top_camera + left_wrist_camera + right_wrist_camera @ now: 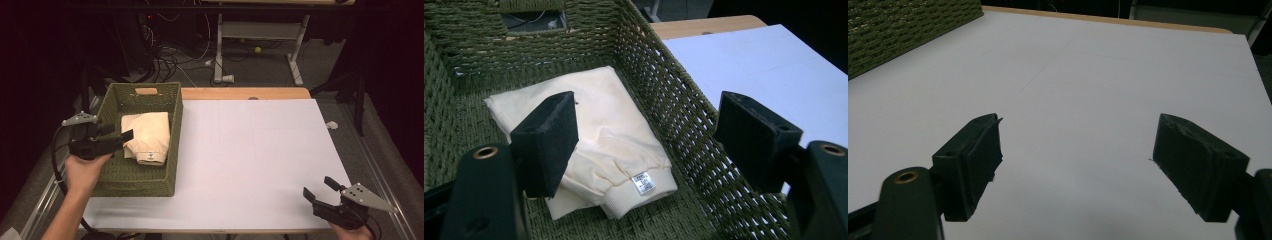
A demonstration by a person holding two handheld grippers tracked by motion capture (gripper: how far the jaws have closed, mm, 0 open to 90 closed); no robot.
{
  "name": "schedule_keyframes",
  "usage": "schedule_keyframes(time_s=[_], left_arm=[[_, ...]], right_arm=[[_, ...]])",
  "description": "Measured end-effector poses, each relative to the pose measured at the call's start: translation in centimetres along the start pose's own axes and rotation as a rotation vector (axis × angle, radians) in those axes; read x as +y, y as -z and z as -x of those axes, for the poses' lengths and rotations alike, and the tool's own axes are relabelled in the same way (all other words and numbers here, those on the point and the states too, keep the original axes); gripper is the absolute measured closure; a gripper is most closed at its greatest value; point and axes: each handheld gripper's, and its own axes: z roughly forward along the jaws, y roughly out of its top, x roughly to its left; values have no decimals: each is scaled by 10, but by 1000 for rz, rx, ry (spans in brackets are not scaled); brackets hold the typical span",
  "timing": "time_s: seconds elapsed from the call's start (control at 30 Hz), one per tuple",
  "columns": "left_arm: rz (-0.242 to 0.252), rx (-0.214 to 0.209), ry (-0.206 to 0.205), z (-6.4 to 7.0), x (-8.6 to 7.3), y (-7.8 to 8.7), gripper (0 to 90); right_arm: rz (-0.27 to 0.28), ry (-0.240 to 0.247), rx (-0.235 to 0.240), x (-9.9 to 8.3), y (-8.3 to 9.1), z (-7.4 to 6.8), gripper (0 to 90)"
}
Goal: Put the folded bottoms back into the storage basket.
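A green woven basket [115, 182] stands on the left side of the table. Inside it lies a folded cream garment [146, 136] with a ribbed cuff and a small white label [643, 182] at the near end. My left gripper [117, 132] hangs open over the basket's left rim, jaws wide apart above the garment [599, 125] and touching nothing. In the left gripper view, the left gripper [644, 105] has the basket's right wall [674, 115] between its jaws. My right gripper [319, 188] is open and empty over the table's near right corner, also seen as the right gripper [1078, 125].
A white sheet [260, 150] covers the table, with a wooden strip [245, 93] along the far edge. The basket's corner [898, 30] shows at the far left of the right gripper view. Beyond the table are floor cables, a white desk frame [260, 30] and a small yellow ball [258, 49].
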Motion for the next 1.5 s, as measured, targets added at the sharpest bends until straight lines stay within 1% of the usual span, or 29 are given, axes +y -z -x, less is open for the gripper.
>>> schedule_keyframes(time_s=[0.23, 0.33, 0.63, 0.77, 0.93, 1.13, 1.5], left_arm=[[7, -3, -1, 1, -6, 6, 236], [12, 0, -8, 0, -9, 10, 236], [33, -11, 4, -1, -20, 21, 237], [32, -11, -5, 0, -25, 23, 236], [45, -18, -11, 2, -32, 26, 237], [53, -23, -8, 4, -39, 29, 237], [60, -29, -16, 7, -49, 33, 237]], right_arm=[[1, -1, -1, 0, 0, 0, 204], [1, 2, 0, 0, 0, 0, 204], [-2, 0, 0, 0, 0, -1, 204], [-3, 0, -1, 0, 0, -1, 204], [-2, 1, -5, 0, 0, -1, 206], [-2, -1, -3, 0, 0, -1, 206], [-2, 0, -2, 0, 0, -1, 206]])
